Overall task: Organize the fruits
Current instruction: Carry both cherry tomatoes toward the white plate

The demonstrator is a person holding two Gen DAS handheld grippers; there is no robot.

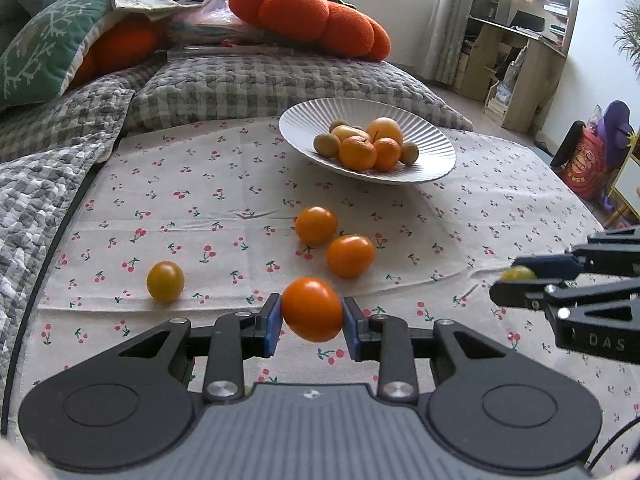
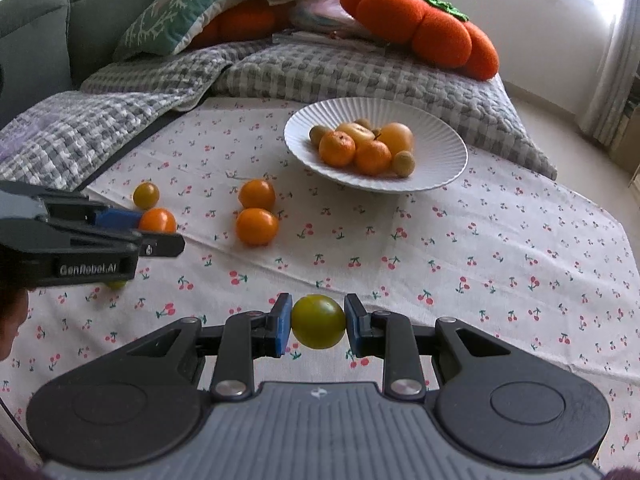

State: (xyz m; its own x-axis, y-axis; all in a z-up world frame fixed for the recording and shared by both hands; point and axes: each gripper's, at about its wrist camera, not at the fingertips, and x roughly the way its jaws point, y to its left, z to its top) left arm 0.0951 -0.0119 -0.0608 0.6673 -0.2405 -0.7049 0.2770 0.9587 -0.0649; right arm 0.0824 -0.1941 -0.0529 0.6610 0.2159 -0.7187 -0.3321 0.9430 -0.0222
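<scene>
The left gripper (image 1: pixel 311 322) clamps an orange tomato (image 1: pixel 312 309) between its blue pads, held just above a cherry-print cloth (image 1: pixel 200 184), while the right gripper (image 2: pixel 318 325) pinches a yellow-green tomato (image 2: pixel 318 321) the same way. Beyond both stands a white ribbed plate (image 1: pixel 432 136) heaped with small oranges and brownish fruits. On the cloth between grippers and plate lie 2 orange tomatoes (image 1: pixel 316 225) almost touching, and a yellow tomato (image 1: pixel 165 281) lies apart to the left. The left wrist view alone takes in a wooden desk (image 1: pixel 516 60) by a curtained window and a red bag (image 1: pixel 582 164) on the floor; the right wrist view alone shows a grey sofa back (image 2: pixel 36 36) and a small green fruit (image 2: pixel 117 284) half hidden under the left gripper. Both views catch a pumpkin-shaped cushion (image 2: pixel 424 24) on a checked grey blanket (image 2: pixel 340 68)
</scene>
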